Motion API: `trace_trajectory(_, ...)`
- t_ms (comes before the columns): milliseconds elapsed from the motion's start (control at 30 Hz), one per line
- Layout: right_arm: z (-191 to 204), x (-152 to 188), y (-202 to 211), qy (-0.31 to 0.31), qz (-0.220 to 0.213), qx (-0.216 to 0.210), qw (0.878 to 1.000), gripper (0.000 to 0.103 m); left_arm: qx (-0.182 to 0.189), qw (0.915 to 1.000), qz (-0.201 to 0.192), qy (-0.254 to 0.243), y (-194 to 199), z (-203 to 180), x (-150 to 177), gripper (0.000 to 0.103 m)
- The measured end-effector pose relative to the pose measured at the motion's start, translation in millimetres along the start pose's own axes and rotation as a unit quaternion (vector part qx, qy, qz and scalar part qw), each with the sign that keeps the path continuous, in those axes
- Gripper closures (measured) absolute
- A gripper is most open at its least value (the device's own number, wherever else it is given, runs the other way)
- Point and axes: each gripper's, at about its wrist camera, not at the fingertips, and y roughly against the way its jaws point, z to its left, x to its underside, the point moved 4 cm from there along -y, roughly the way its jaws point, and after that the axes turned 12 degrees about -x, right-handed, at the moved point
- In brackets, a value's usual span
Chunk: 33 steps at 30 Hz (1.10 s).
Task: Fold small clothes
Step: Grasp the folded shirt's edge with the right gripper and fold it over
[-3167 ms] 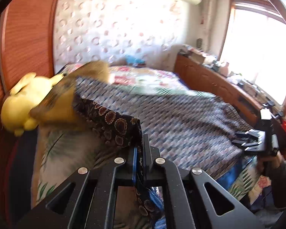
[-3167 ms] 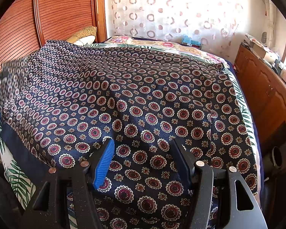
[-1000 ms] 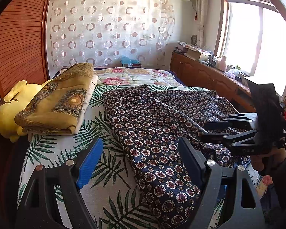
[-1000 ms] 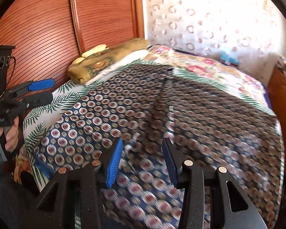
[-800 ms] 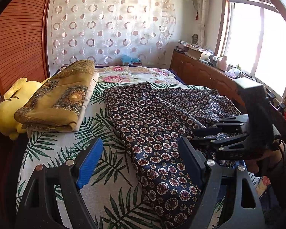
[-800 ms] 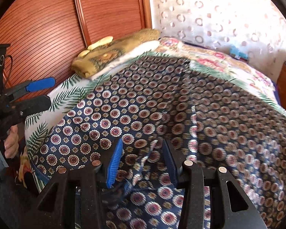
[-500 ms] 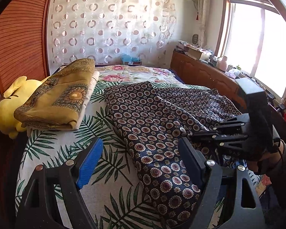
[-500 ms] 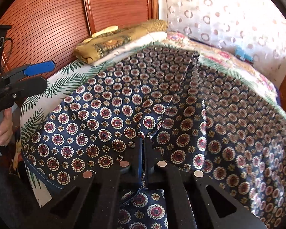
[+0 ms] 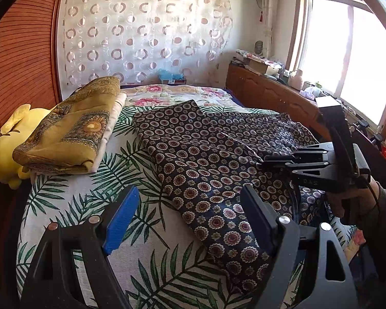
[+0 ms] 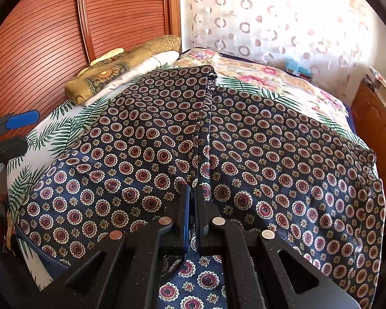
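Right hand-held gripper [image 10: 191, 193]: jaws have just been closing, now pinching a ridge of the patterned garment [image 10: 244, 139], spread on the bed [image 9: 72, 206] ahead. Left hand-held gripper [image 9: 187, 221]: wide, empty, garment's edge between its fingers.

Navy medallion-print garment [image 9: 205, 164] flat on bed

- The left wrist camera sat just behind the left gripper [image 9: 187, 219] and looked down along the bed [image 9: 72, 206] toward the curtain [image 9: 141, 33]
- The right wrist camera sat close above the patterned garment [image 10: 270, 154], facing the wooden headboard [image 10: 51, 38]
- Both views shared the garment, the folded yellow cloth [image 9: 72, 131] and the curtain; each saw the other gripper
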Motion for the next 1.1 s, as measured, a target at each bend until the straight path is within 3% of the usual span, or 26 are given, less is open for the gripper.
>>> trace_trajectory(67,2.7,-0.5,-3.7,-0.001,0.001,0.008,1.0,0.064,0.001,1.0,0.002,-0.002,-1.1,-1.6,0.6,0.022)
trace_trajectory(100,0.8,-0.7,-7.6,-0.003,0.002,0.006,1.0,0.059,0.001,1.0,0.003,-0.002,-1.6,-2.8,0.8,0.022)
trace_trajectory(400,-0.1,-2.7,-28.3,-0.009,0.013,-0.023,1.0,0.057,0.003,0.9999,0.007,-0.007,-3.2,-8.3,2.7,0.022)
trace_trajectory(500,0.6,-2.7,-28.3,-0.002,0.014,-0.024,1.0,0.074,0.003,0.9999,0.007,-0.006,-3.4,-8.3,2.8,0.022)
trace_trajectory(567,3.6,-2.3,-26.7,0.002,0.011,-0.034,0.999,0.096,0.003,0.9999,0.007,-0.007,-3.4,-8.2,2.8,0.022)
trace_trajectory(867,2.4,6.3,15.5,0.022,-0.03,-0.017,0.999,0.099,0.003,0.9999,0.007,-0.008,-5.3,-9.1,4.2,0.022)
trace_trajectory(1100,-45.3,38.4,48.7,-0.015,-0.038,0.023,0.999,0.1,0.009,0.9998,0.009,-0.018,-6.9,-15.5,3.8,0.022)
